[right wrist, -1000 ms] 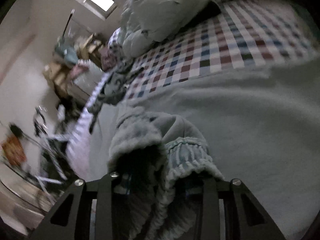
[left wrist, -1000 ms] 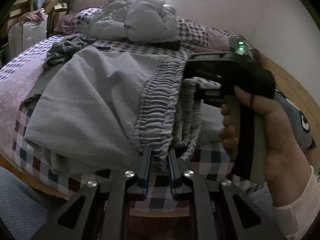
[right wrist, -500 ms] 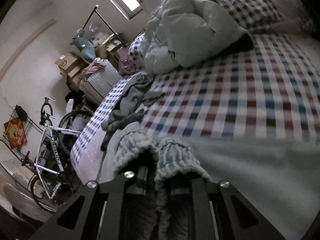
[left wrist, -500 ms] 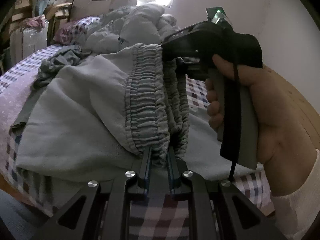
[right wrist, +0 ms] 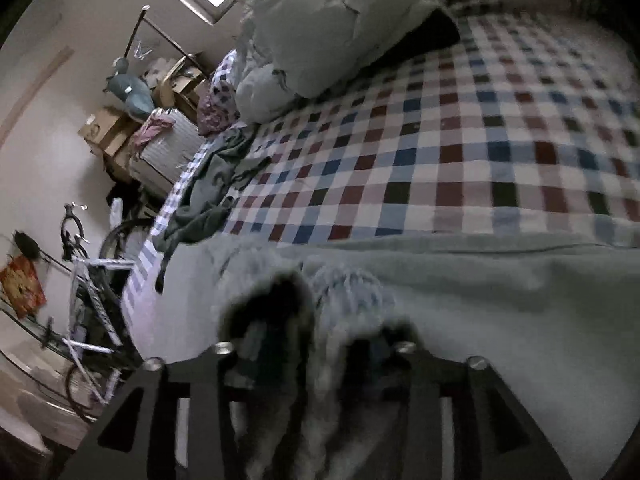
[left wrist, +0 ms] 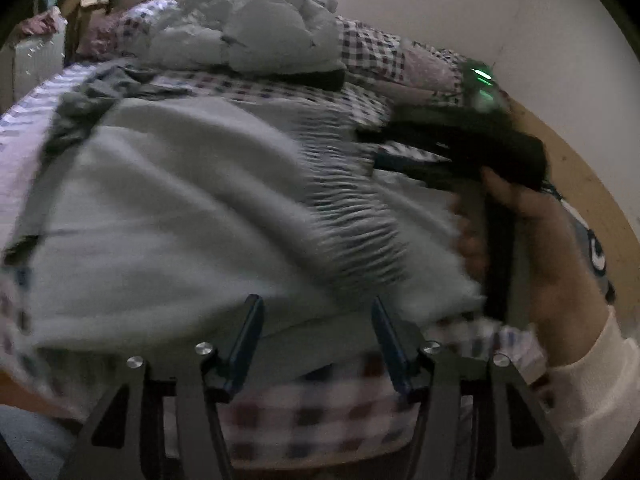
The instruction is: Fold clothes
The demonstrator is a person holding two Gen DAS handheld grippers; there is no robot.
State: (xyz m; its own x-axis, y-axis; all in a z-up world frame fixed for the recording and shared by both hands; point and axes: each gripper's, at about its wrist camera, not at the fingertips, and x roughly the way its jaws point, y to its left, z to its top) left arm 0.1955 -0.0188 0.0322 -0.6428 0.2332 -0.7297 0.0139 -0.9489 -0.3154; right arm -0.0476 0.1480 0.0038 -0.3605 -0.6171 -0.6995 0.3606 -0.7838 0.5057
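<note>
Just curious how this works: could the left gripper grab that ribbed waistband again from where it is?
Probably yes. The left gripper is open, and the waistband lies just ahead with nothing between them.

My L wrist cam sits low at the bed edge, facing the crumpled duvet [left wrist: 272, 28] at upper centre. My R wrist cam is close over the grey garment [right wrist: 500, 300], facing the same duvet [right wrist: 320, 28]. Both share the checked sheet [right wrist: 460, 152].
</note>
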